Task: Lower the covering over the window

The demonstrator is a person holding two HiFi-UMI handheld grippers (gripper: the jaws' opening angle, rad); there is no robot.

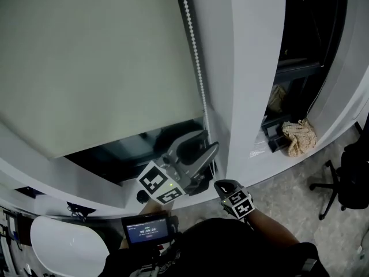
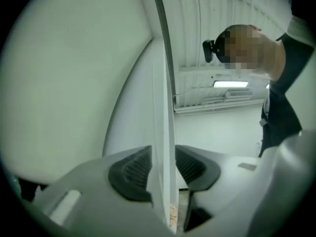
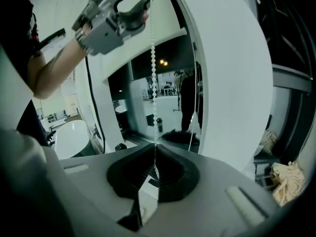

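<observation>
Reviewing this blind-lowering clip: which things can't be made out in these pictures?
- Top of the blind: cut off by the head view's upper edge.
- Lower end of the bead chain: hidden behind the left gripper in the head view. In the right gripper view it vanishes into the shut right gripper.
- Whether the open left gripper touches the chain: the left gripper view is blurred.
- Text on the small screen: too small, head view.

The blind (image 1: pixel 86 68) is matt, smooth pale cloth; the bead chain (image 1: pixel 195 51) is glossy white plastic; the window frame (image 1: pixel 253 68) is smooth, white, slightly glossy
</observation>
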